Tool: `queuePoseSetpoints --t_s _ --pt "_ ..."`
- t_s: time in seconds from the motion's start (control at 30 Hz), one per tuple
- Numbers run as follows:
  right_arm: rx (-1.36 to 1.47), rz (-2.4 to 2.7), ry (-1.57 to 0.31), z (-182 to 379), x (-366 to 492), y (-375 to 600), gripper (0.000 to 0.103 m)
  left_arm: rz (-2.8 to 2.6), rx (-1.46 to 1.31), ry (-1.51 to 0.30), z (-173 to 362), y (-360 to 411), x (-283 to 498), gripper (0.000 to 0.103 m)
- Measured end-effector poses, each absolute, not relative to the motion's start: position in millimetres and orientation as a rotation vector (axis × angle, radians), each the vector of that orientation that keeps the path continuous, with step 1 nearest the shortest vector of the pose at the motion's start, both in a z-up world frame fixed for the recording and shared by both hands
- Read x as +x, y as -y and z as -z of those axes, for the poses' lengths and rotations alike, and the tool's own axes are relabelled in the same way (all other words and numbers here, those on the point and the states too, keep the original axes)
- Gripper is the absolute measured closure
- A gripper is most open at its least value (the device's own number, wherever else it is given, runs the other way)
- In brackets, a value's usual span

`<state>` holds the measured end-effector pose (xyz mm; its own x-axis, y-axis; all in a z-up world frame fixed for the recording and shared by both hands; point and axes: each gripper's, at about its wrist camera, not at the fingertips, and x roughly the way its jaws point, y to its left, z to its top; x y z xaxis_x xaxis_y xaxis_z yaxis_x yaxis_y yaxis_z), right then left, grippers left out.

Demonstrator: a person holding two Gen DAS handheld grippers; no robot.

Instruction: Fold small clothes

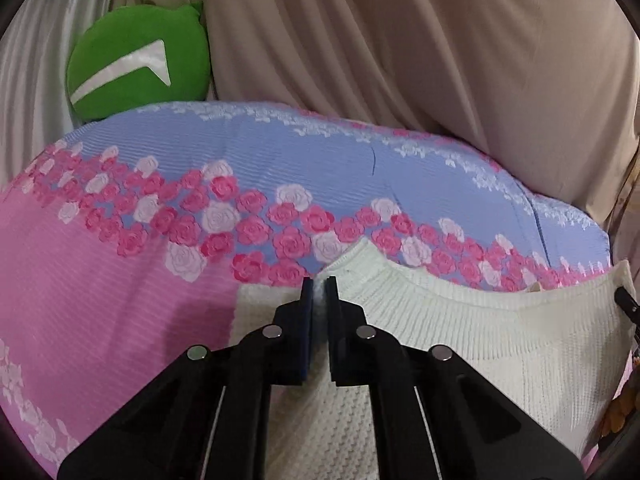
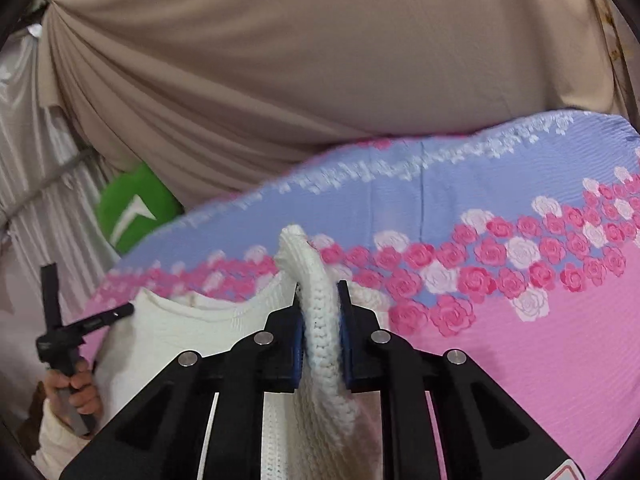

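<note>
A small white knit sweater (image 1: 460, 320) lies on a pink and blue rose-print bed cover (image 1: 120, 280). My left gripper (image 1: 319, 292) is shut on the sweater's left shoulder edge, with a thin bit of knit between the pads. In the right wrist view my right gripper (image 2: 319, 300) is shut on a thick bunched fold of the same sweater (image 2: 316, 320), which rises between the fingers. The left gripper (image 2: 120, 312) also shows there at the far left, held by a hand (image 2: 76, 392), at the sweater's other shoulder. The neckline (image 2: 224, 304) stretches between the two grippers.
A green round cushion (image 1: 136, 64) with a white mark sits at the back left of the bed. Beige draped cloth (image 1: 400, 48) and a pale curtain (image 1: 28, 92) hang behind the bed. The bed cover (image 2: 540, 340) spreads wide to the right.
</note>
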<state>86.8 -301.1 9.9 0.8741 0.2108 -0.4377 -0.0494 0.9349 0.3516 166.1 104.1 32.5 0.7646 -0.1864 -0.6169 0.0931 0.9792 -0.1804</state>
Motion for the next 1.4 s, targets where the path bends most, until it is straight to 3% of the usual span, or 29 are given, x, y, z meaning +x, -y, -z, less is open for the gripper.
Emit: queuePoseSetpoints --t_s 0.13,0.27,0.4,0.5,0.6,0.67,0.77,0.8,1.03,1.27,1.33,1.4 --pt "0.311 0.044 -0.756 46.0 135.1 321.9 0.094 0.094 -0.106 -0.784 -1.0 -105.7 191.9 0.098" --pt "0.312 0.047 -0.731 40.4 131.6 321.2 0.093 0.084 -0.070 -0.772 -0.9 -99.7 191.7 0.097" --pt "0.281 0.146 -0.616 23.4 104.2 300.9 0.081 0.057 -0.043 -0.738 -7.0 -96.3 179.0 0.093" --pt "0.228 0.067 -0.517 -3.9 73.3 261.6 0.080 0.056 -0.025 -0.686 -26.3 -88.8 145.5 0.090" --pt "0.190 -0.181 -0.608 -0.7 59.0 199.4 0.080 0.155 0.018 -0.633 -41.6 -62.3 103.5 0.083" --pt "0.154 -0.350 -0.708 20.1 53.0 152.1 0.080 0.269 0.060 -0.655 -36.6 -36.2 80.4 0.073" --pt "0.111 -0.493 -0.818 52.7 42.4 107.0 0.082 0.361 0.117 -0.764 -5.9 -6.2 65.7 0.073" --pt "0.082 -0.475 -0.828 58.9 39.8 104.0 0.088 0.341 0.138 -0.782 3.8 -4.0 64.1 0.073" --pt "0.221 -0.113 -0.813 75.3 -13.5 235.5 0.103 0.176 0.111 -0.750 4.8 -65.1 35.3 0.073" --pt "0.378 0.033 -0.760 72.2 -58.0 303.2 0.103 0.117 0.016 -0.797 12.3 -125.2 15.4 0.074" --pt "0.349 0.030 -0.722 55.1 -48.8 294.4 0.089 0.140 -0.013 -0.772 -2.0 -123.1 15.5 0.074" --pt "0.310 0.006 -0.678 34.1 -30.3 283.6 0.084 0.156 -0.007 -0.730 -19.0 -115.4 23.4 0.074"
